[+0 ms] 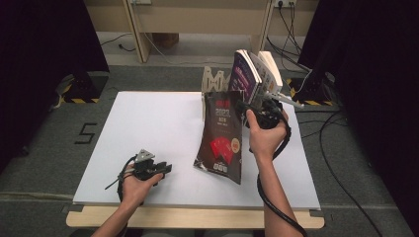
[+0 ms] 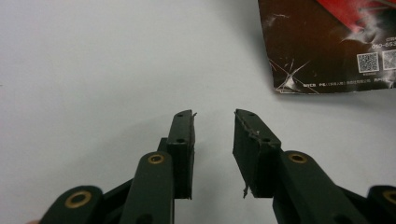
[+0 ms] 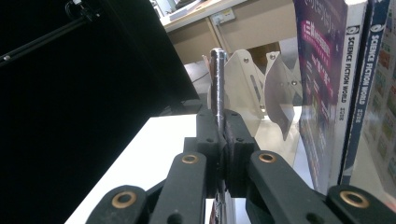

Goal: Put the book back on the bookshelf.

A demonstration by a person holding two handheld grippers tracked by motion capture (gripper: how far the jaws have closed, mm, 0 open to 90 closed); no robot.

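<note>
The right gripper (image 1: 247,107) is raised near the table's (image 1: 148,128) far edge, jaws clamped on the upright dark magazine (image 1: 222,136) — its lower edge rests mid-table, beside racked books (image 1: 254,74). The left gripper (image 1: 165,169) (jaws half open, holding nothing) lies by the near edge — bare table around it.

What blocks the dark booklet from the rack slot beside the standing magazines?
Nothing visible. The right hand-held gripper clamps the dark booklet at its edge; the rack slots left of the magazines look open.

Bare table (image 1: 148,128) left; upright books (image 1: 254,74) and rack (image 1: 213,79) block right.
</note>
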